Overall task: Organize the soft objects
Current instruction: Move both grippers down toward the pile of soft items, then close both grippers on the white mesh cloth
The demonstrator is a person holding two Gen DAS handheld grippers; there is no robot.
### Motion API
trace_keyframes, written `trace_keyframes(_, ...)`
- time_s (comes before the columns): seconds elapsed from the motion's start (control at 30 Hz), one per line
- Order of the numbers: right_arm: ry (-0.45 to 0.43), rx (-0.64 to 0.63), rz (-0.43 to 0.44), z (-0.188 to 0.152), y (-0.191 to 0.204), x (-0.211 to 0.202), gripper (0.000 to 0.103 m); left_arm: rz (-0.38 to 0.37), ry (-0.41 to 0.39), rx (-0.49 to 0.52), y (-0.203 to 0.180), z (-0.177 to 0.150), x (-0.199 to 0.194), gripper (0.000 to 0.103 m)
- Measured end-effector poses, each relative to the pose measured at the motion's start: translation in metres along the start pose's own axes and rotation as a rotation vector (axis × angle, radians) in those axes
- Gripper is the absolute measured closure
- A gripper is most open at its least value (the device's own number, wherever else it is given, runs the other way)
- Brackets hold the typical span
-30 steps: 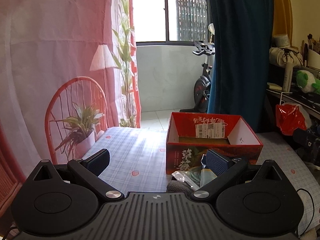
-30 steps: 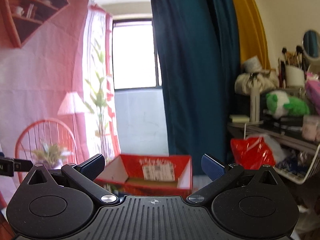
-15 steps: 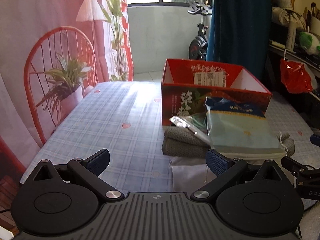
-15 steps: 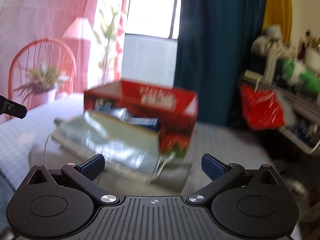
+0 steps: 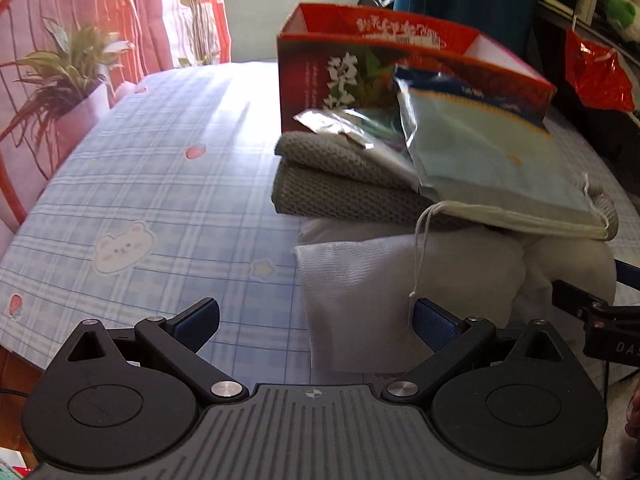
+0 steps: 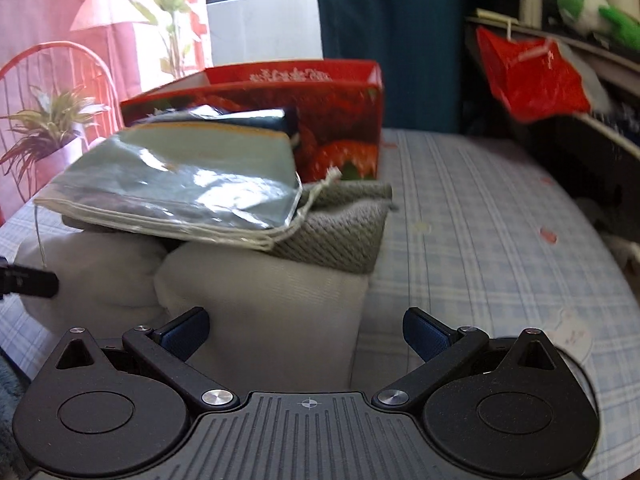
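We hold the left gripper [image 5: 314, 318] and right gripper [image 6: 306, 328] spread wide and empty at the white pillow [image 6: 264, 304] under the stack before the red box [image 6: 340, 136]; we should grip low, lifting evenly so nothing slides

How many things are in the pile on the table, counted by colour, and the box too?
White soft bundle: 1
Grey knitted cloth: 1
Pale blue packaged cloth: 1
Silver packet: 1
Red box: 1
Total: 5
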State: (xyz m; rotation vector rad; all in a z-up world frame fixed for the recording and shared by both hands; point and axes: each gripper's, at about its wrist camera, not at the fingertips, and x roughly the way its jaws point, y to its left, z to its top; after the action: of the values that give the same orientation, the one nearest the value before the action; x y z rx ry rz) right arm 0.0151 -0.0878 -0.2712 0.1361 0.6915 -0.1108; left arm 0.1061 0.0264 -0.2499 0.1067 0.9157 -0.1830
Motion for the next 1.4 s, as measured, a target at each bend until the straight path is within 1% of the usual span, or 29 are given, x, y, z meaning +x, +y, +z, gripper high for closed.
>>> trace_keyframes(0.27, 0.055, 0.062, 0.036, -0.005, -0.012, 0.017, 0.0, -0.005, 0.013, 0.038, -0.003, -0.008, 0.024, 0.0)
trace_keyframes(0.43, 0.069, 0.091, 0.055, -0.007, -0.017, 0.023, 0.0, -0.05, 0.035, -0.015, 0.004, -0.008, 0.037, 0.0)
trace_keyframes(0.57, 0.076, 0.087, 0.06, -0.007, -0.016, 0.025, 0.0, -0.103, 0.022, -0.088, 0.014, -0.016, 0.043, 0.0)
trace_keyframes(0.77, 0.09, 0.004, 0.03, -0.008, -0.002, 0.028, 0.0, -0.097, 0.0, -0.073, 0.015, -0.02, 0.049, 0.0)
trace_keyframes(0.83, 0.094, -0.005, 0.022, -0.007, -0.001, 0.029, 0.0, -0.095, -0.005, -0.072, 0.015, -0.022, 0.05, 0.0)
trace_keyframes(0.9, 0.096, -0.01, 0.018, -0.007, 0.0, 0.029, 0.0, -0.093, -0.015, -0.069, 0.014, -0.028, 0.048, 0.0)
trace_keyframes(1.0, 0.099, -0.014, 0.015, -0.007, 0.001, 0.03, 0.0, -0.091, -0.022, -0.067, 0.011, -0.026, 0.045, 0.0)
trace_keyframes(1.03, 0.099, -0.013, 0.016, -0.007, 0.001, 0.031, 0.0, -0.093, -0.025, -0.068, 0.007, -0.03, 0.038, 0.0)
trace_keyframes(1.27, 0.1, -0.011, 0.017, -0.007, 0.001, 0.03, 0.0, -0.087, -0.04, -0.059, 0.003, -0.032, 0.035, 0.0)
trace_keyframes(1.4, 0.109, -0.004, 0.023, -0.006, -0.001, 0.03, 0.0, -0.101, -0.04, -0.06, 0.005, -0.033, 0.033, 0.0)
